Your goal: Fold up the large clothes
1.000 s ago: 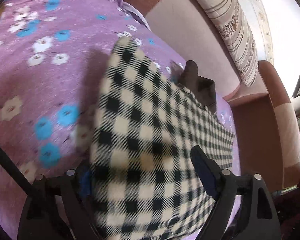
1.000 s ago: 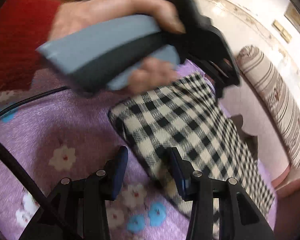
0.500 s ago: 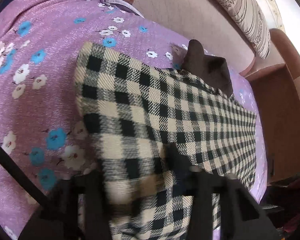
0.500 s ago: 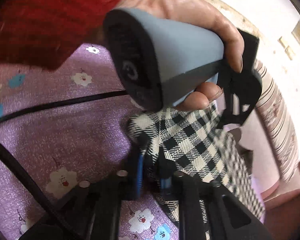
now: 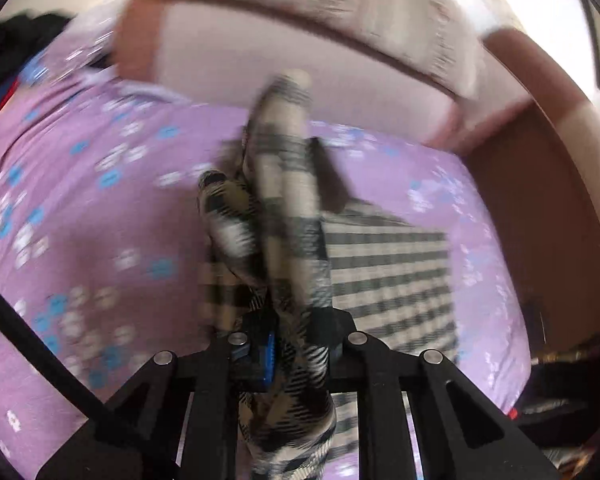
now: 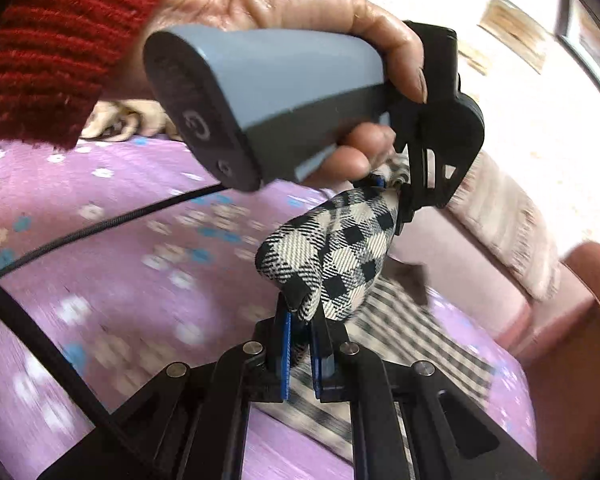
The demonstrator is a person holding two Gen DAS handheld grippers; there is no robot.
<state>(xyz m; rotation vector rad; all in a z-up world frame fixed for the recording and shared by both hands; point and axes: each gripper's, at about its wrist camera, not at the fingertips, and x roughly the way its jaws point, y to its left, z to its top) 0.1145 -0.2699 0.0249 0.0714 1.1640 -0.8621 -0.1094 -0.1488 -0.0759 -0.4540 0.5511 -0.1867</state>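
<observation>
A black-and-cream checked garment (image 5: 388,280) lies partly flat on a purple flowered bedspread (image 5: 100,216). My left gripper (image 5: 292,344) is shut on its near edge and holds a bunched fold of it up off the bed. My right gripper (image 6: 300,344) is shut on another part of the checked garment (image 6: 332,256), which is also lifted. The left gripper's body (image 6: 432,152), with the hand on its grey handle, is close above the right gripper and pinches the same raised fold. The view is blurred by motion.
A pink and brown sofa back (image 5: 300,64) with a striped bolster (image 5: 380,12) runs behind the bed. A brown armrest (image 5: 540,208) is at the right. A black cable (image 6: 100,220) lies across the bedspread. Dark clothes (image 5: 12,40) sit at far left.
Both grippers closed on the garment's near edge and lifted it off the bedspread. The flat cloth is now bunched and raised, and both views have swung up toward the sofa back.
</observation>
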